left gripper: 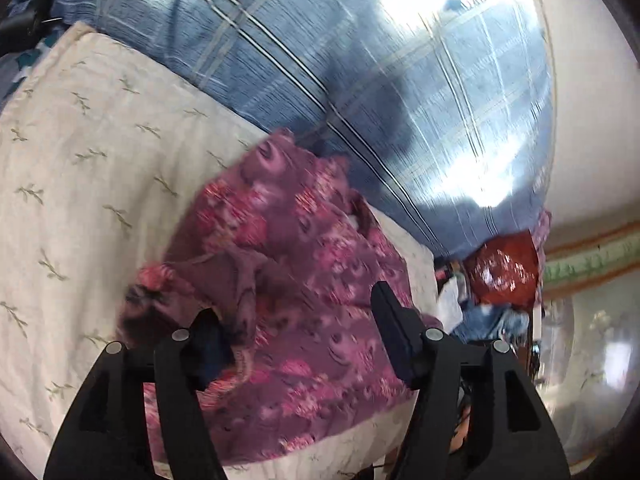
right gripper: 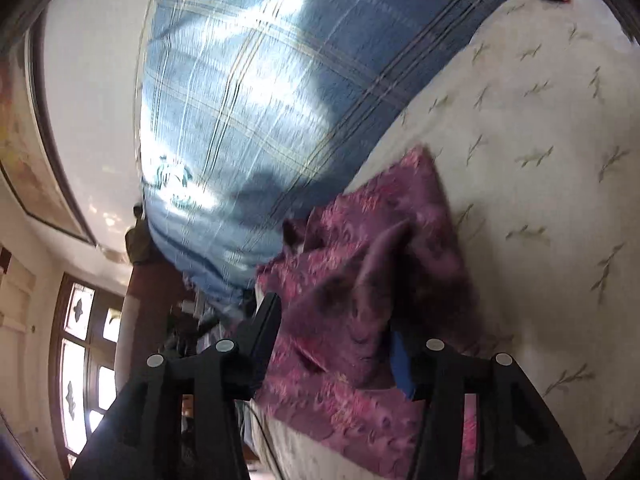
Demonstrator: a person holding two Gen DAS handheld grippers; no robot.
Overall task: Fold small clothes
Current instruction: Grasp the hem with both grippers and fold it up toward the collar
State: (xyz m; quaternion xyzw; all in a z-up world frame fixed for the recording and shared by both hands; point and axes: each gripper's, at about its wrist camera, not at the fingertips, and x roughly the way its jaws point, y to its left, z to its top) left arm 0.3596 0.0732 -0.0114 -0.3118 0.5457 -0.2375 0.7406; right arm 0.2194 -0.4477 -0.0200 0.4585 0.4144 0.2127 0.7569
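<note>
Left wrist view shows me the task's thing first: a small purple garment (left gripper: 288, 280) with a pink floral print, lying crumpled on a cream sheet (left gripper: 80, 160) scattered with little green sprigs. Part of the cloth is doubled over itself in soft ridges, and the picture is blurred, so I cannot make out its exact shape. My left gripper (left gripper: 296, 344) sits low over the near part of the garment with its 2 black fingers well apart; the cloth lies between and under them, one fold bunches against the left finger, and neither pad presses on it that I can see. From the right wrist view, the same purple garment (right gripper: 360, 300) lies heaped on the cream sheet (right gripper: 540, 160), and my right gripper (right gripper: 340, 352) also stands parted, with a raised fold of cloth between the fingers, loose rather than pinched as far as the blur lets me tell. Beyond the garment, a blue plaid blanket (left gripper: 360, 80) covers the far part of the bed, bright with glare. A red patterned bag (left gripper: 504, 276) rests past the bed's edge, and a dark-framed window (right gripper: 84, 360) shows at the lower left.
</note>
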